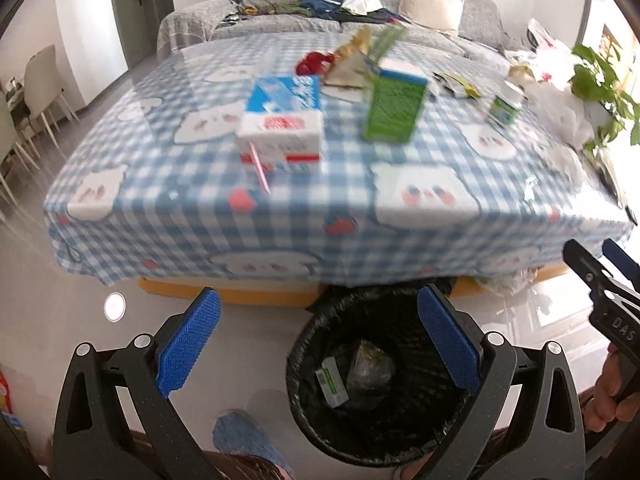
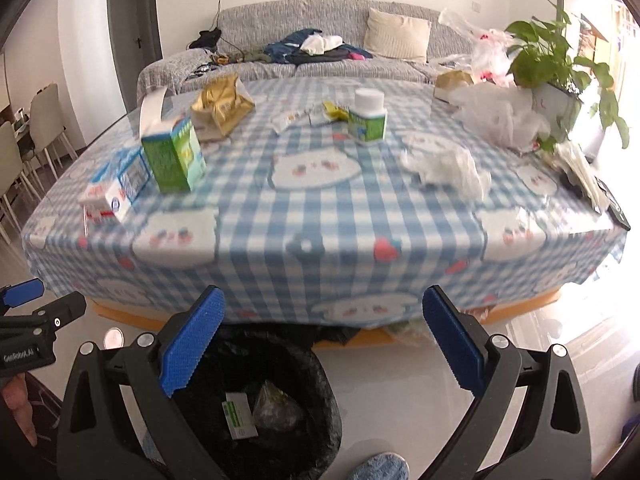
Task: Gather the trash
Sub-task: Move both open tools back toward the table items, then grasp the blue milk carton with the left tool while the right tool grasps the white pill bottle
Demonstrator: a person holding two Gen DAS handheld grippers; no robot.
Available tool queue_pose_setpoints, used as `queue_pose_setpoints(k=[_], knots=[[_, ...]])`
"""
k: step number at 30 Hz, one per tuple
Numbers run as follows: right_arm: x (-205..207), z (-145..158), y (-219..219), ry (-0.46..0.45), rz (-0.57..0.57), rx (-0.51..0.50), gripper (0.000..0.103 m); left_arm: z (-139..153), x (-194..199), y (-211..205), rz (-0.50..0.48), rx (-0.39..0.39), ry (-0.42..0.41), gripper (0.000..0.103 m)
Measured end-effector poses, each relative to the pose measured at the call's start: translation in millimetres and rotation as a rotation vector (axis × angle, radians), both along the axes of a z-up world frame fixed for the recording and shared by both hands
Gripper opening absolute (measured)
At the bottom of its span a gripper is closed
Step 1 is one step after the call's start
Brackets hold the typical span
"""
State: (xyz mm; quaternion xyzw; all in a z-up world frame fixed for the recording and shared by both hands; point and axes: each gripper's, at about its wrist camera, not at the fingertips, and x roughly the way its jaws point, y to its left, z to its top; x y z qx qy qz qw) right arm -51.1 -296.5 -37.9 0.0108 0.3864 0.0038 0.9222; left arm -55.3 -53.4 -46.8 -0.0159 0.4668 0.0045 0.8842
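Observation:
A black-lined trash bin (image 1: 312, 344) stands on the floor by the table's front edge, with a small green-white box (image 1: 331, 381) and a clear wrapper inside. It also shows in the right wrist view (image 2: 320, 376). On the checked tablecloth lie a green carton (image 2: 172, 156), a white-red box (image 2: 105, 200), a gold bag (image 2: 220, 106), a white-capped bottle (image 2: 367, 116) and crumpled tissue (image 2: 448, 168). My left gripper (image 1: 318, 340) is open and empty over the bin. My right gripper (image 2: 320, 336) is open and empty, just right of the bin.
A potted plant (image 2: 556, 60) and plastic bags (image 2: 500, 116) crowd the table's right end. A grey sofa (image 2: 320, 28) with clothes stands behind. Dining chairs (image 2: 24, 152) are at the left. A dark flat device (image 2: 616, 204) lies at the table's right corner.

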Motion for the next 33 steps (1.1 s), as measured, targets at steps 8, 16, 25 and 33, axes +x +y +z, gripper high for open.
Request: queue_pose_setpoints(k=[8, 16, 25, 33], knots=[[32.1, 14.6, 2.8, -0.026, 0.005, -0.012, 0.095, 10.9, 43.5, 23.0, 0.045, -0.003, -0.008, 0.097], [79.8, 29.4, -5.3, -0.052, -0.009, -0.025, 0.095, 12.2, 88.2, 32.6, 0.057, 0.029, -0.006, 0.097], [140.4, 26.1, -19.6, -0.039, -0.044, -0.045, 0.095, 5.9, 130.8, 36.6, 0.048, 0.043, 0.01, 0.097], [186.6, 6.9, -40.0, -0.003, -0.089, -0.03, 0.095, -7.0, 162.0, 37.2, 0.045, 0.06, 0.037, 0.097]])
